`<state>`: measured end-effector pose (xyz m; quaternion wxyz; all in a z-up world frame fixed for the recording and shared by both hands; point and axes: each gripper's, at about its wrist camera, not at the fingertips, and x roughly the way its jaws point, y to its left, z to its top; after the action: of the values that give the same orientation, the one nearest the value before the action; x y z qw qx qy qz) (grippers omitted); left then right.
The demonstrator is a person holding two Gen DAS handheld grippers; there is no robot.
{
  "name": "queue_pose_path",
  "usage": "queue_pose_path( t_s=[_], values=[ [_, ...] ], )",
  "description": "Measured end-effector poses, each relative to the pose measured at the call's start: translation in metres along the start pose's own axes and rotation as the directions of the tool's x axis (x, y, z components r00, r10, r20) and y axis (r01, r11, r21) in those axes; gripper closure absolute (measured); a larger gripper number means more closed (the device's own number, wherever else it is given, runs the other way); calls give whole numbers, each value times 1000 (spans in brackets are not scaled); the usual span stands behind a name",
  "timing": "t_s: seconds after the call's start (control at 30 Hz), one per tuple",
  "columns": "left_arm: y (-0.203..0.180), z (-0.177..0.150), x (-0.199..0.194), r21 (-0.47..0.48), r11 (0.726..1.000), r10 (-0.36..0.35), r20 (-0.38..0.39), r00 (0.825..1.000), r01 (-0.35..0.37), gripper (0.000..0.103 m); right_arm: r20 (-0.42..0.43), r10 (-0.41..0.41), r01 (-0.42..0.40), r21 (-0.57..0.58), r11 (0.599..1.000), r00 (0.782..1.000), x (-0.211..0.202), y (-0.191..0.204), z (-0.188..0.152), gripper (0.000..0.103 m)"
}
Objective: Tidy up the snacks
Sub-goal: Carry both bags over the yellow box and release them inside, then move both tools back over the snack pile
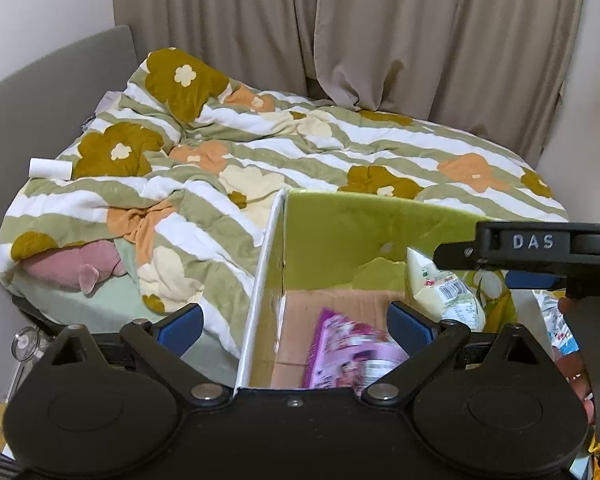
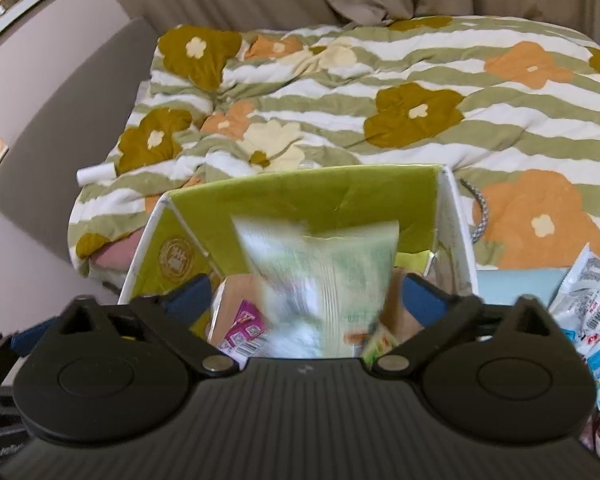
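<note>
An open cardboard box point(image 1: 340, 220) with green inner walls stands against the bed. My left gripper point(image 1: 296, 324) is open and straddles the box's left wall, holding nothing. A pink snack packet point(image 1: 348, 356) lies on the box floor by its right pad. In the right wrist view my right gripper point(image 2: 306, 298) stands open over the box point(image 2: 300, 196). A blurred green-and-white snack bag point(image 2: 320, 276) hangs loose between its spread pads, which do not press on it. The same bag point(image 1: 444, 292) shows in the left wrist view, below the right gripper's black body point(image 1: 540, 244). The pink packet point(image 2: 248, 328) lies underneath.
A rumpled floral duvet point(image 1: 300, 152) covers the bed behind the box, with a white roll point(image 1: 50, 168) and a pink plush point(image 1: 76, 268) at its left. Curtains hang behind. More snack packets point(image 2: 592, 312) lie to the right of the box.
</note>
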<state>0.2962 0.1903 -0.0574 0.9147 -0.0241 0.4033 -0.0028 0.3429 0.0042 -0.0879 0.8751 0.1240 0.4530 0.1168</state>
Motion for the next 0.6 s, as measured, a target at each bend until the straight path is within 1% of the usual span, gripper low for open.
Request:
queue_pose_path(
  t_s=[0.07, 0.17, 0.3, 0.47, 0.6],
  values=[
    [1, -2, -1, -5, 1000, 2, -3, 1000, -2, 3, 8, 6, -6, 32, 999, 1000, -1, -6, -4, 0],
    [-1, -4, -4, -5, 1000, -1, 0, 1000, 1, 3, -4, -17, 17, 24, 1000, 1000, -3, -10, -6, 0],
    [-1, -2, -12, -7, 1000, 4, 15, 1000, -3, 3, 9, -36, 36, 4, 999, 999, -13, -9, -7, 0],
    [-2, -1, -31, -1, 1000, 0, 53, 999, 1, 3, 32, -34, 35, -18, 999, 999, -35, -3, -9, 0],
    [-4, -1, -50, 14, 1000, -11, 86, 996, 10, 3, 68, -35, 37, -27, 999, 997, -64, 2, -15, 0]
  ],
)
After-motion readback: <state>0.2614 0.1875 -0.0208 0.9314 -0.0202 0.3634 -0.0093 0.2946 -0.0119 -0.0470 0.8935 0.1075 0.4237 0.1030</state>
